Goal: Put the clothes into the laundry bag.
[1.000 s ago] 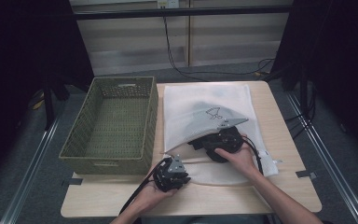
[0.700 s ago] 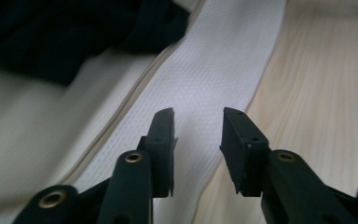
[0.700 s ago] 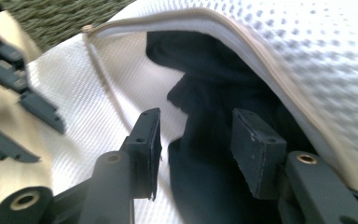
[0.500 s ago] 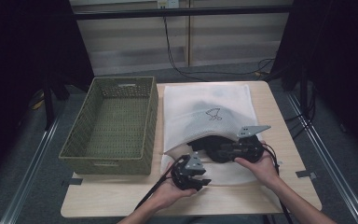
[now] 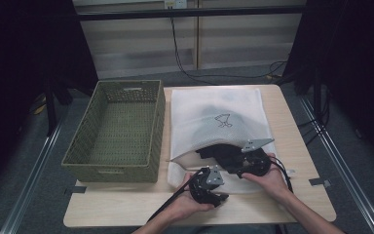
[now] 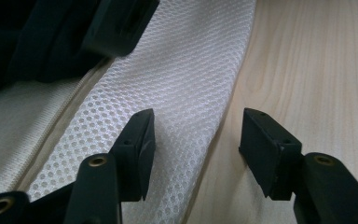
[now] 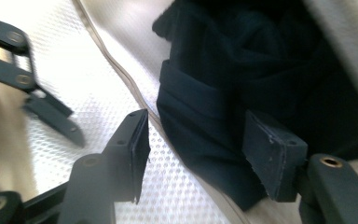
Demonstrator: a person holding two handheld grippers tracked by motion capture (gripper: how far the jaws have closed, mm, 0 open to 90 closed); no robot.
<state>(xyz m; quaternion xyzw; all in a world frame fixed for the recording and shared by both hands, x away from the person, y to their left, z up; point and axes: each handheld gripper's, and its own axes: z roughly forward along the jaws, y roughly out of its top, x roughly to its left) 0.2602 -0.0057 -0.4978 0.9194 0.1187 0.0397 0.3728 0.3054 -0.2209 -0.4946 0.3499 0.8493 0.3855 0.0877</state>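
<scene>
With my left gripper and right gripper both just opened and holding nothing, the dark garment sits half inside the mesh laundry bag at its near mouth, zipper unclosed, wicker basket left.

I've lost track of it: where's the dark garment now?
In the high view the dark garment sits in the mesh bag's open mouth, near the table's front edge, beside the right gripper.
</scene>
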